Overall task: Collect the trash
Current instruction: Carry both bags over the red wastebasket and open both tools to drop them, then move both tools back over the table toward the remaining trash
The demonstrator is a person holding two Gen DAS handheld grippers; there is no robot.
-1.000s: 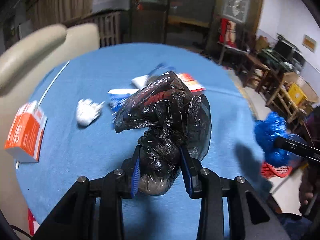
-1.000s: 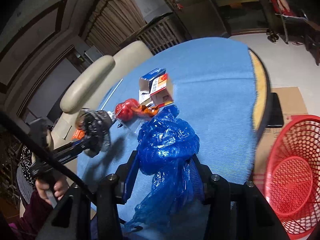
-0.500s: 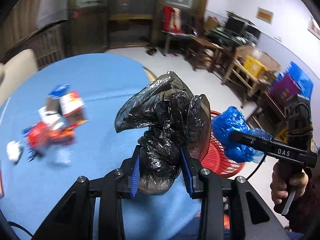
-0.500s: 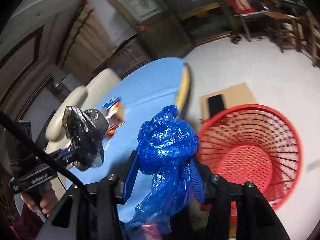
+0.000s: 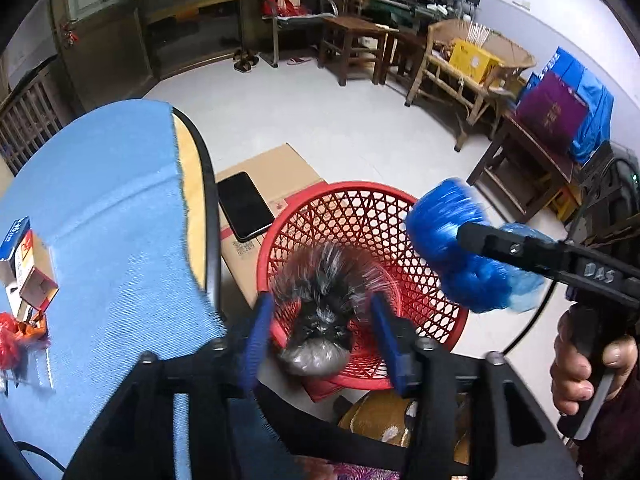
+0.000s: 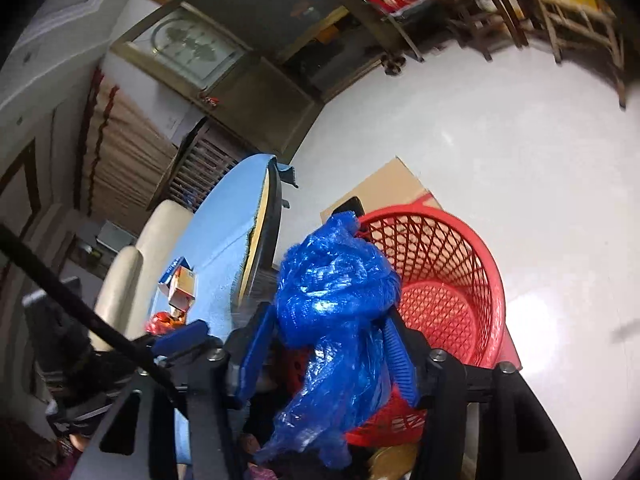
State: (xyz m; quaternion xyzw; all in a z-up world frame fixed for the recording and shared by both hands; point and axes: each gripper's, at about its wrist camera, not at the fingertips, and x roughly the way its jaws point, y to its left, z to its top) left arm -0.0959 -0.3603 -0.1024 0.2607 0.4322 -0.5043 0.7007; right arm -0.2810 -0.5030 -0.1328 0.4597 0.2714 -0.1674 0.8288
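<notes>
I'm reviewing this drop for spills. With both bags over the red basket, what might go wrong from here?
1. The left gripper has just opened and the black bag is blurred between its jaws, already falling; it looks centred over the red basket but could still catch the near rim.
2. The right gripper has been opening too, and the blue bag hangs near the rim beside the table, so it might land outside.

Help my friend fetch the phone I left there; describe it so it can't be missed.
Start at the red mesh basket on the floor beside the blue-covered table. A flat cardboard box lies between them, and the phone rests on it: the only dark, glossy slab there.
</notes>
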